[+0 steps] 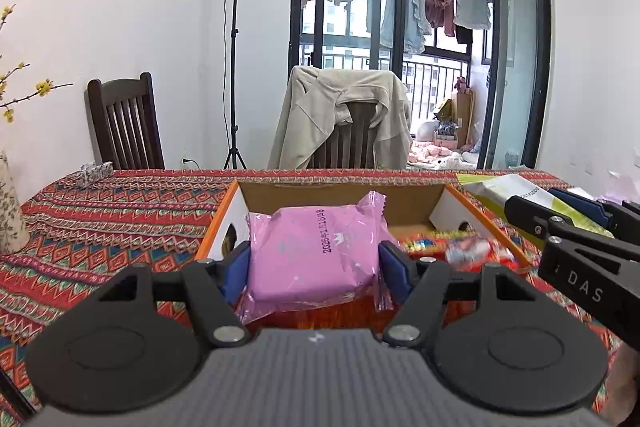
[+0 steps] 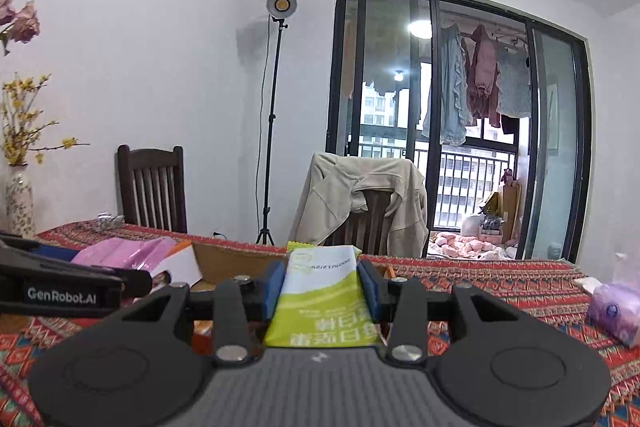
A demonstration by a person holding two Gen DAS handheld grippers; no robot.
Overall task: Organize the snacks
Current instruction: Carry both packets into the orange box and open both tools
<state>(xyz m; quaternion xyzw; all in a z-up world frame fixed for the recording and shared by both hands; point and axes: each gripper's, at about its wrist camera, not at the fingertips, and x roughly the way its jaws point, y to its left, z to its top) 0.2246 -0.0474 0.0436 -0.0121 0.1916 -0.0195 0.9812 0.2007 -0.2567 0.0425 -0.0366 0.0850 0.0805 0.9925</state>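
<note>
My left gripper point(image 1: 314, 261) is shut on a pink snack packet point(image 1: 316, 253), held just above the near edge of an open cardboard box point(image 1: 340, 197) with orange rims. Red wrapped snacks point(image 1: 452, 247) lie in the box's right side. To the right, my right gripper point(image 1: 576, 223) holds a green and white snack packet point(image 1: 512, 195) beside the box. In the right wrist view my right gripper point(image 2: 322, 285) is shut on that green and white packet point(image 2: 324, 295), lifted over the table. The pink packet point(image 2: 120, 253) and the left gripper point(image 2: 60, 283) show at the left.
A red patterned tablecloth point(image 1: 120, 211) covers the table. A patterned vase point(image 1: 10, 211) with yellow flowers stands at the left. A purple tissue pack point(image 2: 616, 307) lies at the right. Two dark wooden chairs point(image 1: 124, 123), one draped with a beige jacket point(image 1: 344, 115), stand behind the table.
</note>
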